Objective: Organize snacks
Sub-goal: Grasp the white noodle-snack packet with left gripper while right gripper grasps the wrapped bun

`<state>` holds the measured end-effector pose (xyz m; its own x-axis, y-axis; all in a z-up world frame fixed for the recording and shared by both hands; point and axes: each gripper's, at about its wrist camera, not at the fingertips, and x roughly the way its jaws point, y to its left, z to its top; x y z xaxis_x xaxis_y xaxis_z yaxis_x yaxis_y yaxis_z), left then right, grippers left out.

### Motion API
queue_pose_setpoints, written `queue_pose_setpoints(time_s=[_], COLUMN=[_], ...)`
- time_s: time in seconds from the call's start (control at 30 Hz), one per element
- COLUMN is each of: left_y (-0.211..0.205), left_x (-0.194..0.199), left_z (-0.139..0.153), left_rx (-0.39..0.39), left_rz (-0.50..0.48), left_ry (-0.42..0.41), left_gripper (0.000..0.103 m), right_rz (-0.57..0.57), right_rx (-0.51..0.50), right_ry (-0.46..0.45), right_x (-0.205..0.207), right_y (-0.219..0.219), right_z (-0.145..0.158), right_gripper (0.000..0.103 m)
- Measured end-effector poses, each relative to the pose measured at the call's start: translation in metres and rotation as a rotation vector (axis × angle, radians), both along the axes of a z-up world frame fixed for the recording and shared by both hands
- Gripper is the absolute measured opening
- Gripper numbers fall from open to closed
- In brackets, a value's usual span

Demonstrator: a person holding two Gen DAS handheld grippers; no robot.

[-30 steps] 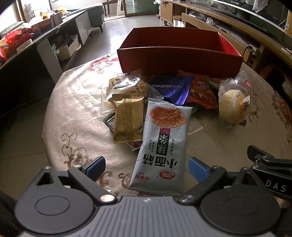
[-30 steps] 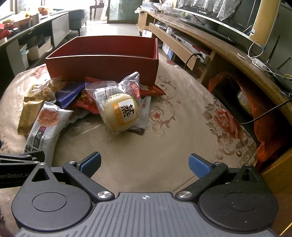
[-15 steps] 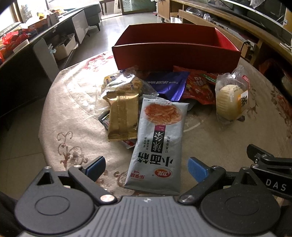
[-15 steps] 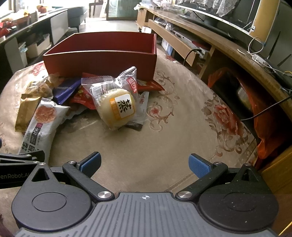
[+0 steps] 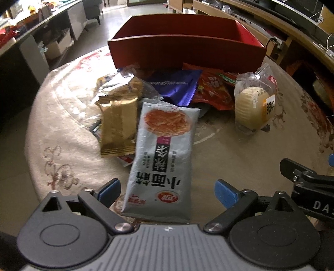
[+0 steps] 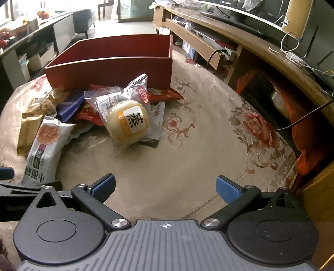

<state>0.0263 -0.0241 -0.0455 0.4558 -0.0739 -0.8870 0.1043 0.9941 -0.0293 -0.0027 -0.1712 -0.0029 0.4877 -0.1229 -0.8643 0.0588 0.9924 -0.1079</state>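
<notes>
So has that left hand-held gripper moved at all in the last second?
Yes. The left hand-held gripper moved forward toward the red box, over the grey noodle packet.

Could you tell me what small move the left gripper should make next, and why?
Probably ease the left gripper forward and down onto the grey noodle packet: its jaws stand open and empty, the packet's near end lies between them, and the red box holds nothing visible yet.

Place: a home living room
Right: long wooden TV console [image 6: 240, 39], television [image 6: 250, 14] on top
Far left: grey sofa [image 6: 83, 19]
Near: round table [image 6: 187, 146] with floral cloth
</notes>
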Motion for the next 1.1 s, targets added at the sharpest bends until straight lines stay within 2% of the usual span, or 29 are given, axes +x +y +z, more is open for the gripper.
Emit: queue_pose_setpoints(time_s=[0.1,0.23,0.43,0.53,0.6,0.67,0.83,0.97,1.1], left_y=[0.005,0.007,-0.010,-0.012,-0.012,-0.013,-0.011,-0.002,0.007], left_x=[0.008,0.020,0.028,0.028,0.026,0.021,0.011,0.009,0.008], left_z=[-0.006,-0.016,-0.016,-0.016,-0.014,-0.011,-0.006,-0.003,-0.002], left_rx=[-0.027,-0.029,0.034,0.037,0.042,0.033,0.012,-0.055,-0.082], left_rz=[0.016,0.045,0.024,0.024,0.020,0.002,-0.017,-0.016,-0.018], left_ry=[0.033,0.065,0.035,0.037,0.029,0.022,0.034,0.050,0.056], left_gripper=[0.098,0.092,0.090,0.088,0.080,0.062,0.054,0.049,0.049], right_rz=[-0.009,-0.019,-0.039,-0.048,-0.062,-0.085,-0.166,-0.088,0.077], right_rx=[0.011,0.037,0.080,0.111,0.135,0.154,0.202,0.164,0.117], right_ry=[-0.007,-0.025,-0.055,-0.051,-0.045,-0.049,-0.072,-0.078,-0.071], right_x=[0.001,0.000,-0.001,0.000,0.001,0.001,0.004,0.013,0.034], right_y=[-0.004,-0.010,-0.019,-0.025,-0.031,-0.039,-0.058,-0.040,-0.010], right_z=[0.002,0.008,0.017,0.018,0.018,0.020,0.024,0.023,0.013], right_gripper=[0.103,0.103,0.102,0.100,0.096,0.094,0.094,0.095,0.097])
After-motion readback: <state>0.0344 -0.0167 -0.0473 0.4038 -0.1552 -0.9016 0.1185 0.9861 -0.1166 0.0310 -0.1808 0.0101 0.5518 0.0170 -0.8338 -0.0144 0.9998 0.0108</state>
